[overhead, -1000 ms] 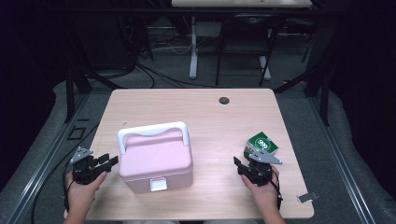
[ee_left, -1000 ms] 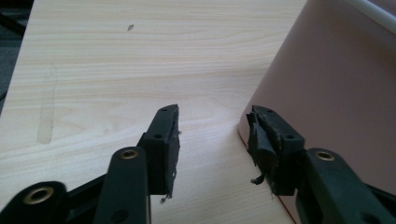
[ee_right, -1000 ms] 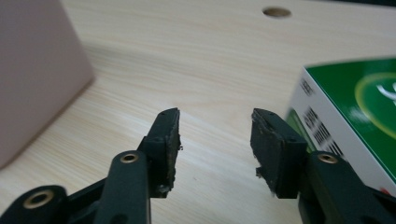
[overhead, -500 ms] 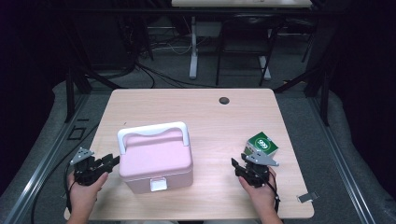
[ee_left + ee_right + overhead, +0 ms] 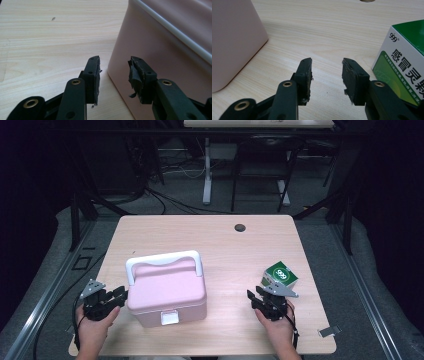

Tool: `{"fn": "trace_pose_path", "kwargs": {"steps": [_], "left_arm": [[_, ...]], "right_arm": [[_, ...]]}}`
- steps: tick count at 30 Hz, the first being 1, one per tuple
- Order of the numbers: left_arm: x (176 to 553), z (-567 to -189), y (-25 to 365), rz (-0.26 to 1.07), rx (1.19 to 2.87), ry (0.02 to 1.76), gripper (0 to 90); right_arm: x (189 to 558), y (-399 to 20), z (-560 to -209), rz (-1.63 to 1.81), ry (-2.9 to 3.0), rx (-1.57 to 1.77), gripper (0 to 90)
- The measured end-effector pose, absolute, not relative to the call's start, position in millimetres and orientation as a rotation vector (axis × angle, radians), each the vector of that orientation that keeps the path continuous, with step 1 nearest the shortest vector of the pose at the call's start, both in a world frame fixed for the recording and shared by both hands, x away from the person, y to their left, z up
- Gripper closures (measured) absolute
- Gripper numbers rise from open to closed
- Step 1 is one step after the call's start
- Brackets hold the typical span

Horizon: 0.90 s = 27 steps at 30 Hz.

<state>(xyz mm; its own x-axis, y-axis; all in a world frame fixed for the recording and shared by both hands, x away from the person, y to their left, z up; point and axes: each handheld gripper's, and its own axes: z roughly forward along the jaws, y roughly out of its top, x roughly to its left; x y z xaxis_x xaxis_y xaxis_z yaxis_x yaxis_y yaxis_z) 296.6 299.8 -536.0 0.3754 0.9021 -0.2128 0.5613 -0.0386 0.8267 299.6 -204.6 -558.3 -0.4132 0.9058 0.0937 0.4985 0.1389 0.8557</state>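
A pink box [image 5: 167,292] with a white handle [image 5: 162,260] lying flat on its lid stands on the table's near left. My left gripper [image 5: 120,295] sits just left of it, open, and its jaws have just been closing with nothing between them. In the left gripper view the gripper [image 5: 113,67] points at the pink box's [image 5: 162,45] near corner. A green and white carton [image 5: 281,275] stands at the near right. My right gripper [image 5: 256,293] is beside it, open, its jaws also just closing on nothing. The carton [image 5: 404,62] lies right of that gripper [image 5: 327,68].
The light wooden table [image 5: 225,245] has a dark round hole [image 5: 240,227] near its far edge. A small grey piece [image 5: 327,331] lies off the table's right corner. Dark frames and cables stand behind the table.
Both grippers' jaws stand a little narrower than a second ago. The hands have hardly shifted, and the box and carton have not moved.
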Motion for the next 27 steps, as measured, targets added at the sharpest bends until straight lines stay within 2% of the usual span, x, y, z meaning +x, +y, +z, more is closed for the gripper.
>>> {"fn": "trace_pose_path", "kwargs": {"steps": [9, 11, 13, 17, 27], "left_arm": [[294, -532, 295, 0.432, 1.71, 1.274, 76.6], [294, -530, 294, 0.421, 1.716, 1.269, 81.3], [293, -529, 293, 0.419, 1.722, 1.259, 88.3], [292, -527, 290, 0.415, 1.728, 1.244, 90.0], [295, -528, 289, 0.413, 1.722, 1.256, 90.0]], "right_arm": [[299, -198, -554, 1.203, 1.98, 1.341, 69.0], [299, -198, -554, 1.208, 1.989, 1.341, 73.3], [299, -196, -553, 1.205, 2.007, 1.336, 81.9], [299, -189, -552, 1.213, 2.046, 1.318, 89.6], [299, -172, -553, 1.242, 2.104, 1.263, 90.0]]}}
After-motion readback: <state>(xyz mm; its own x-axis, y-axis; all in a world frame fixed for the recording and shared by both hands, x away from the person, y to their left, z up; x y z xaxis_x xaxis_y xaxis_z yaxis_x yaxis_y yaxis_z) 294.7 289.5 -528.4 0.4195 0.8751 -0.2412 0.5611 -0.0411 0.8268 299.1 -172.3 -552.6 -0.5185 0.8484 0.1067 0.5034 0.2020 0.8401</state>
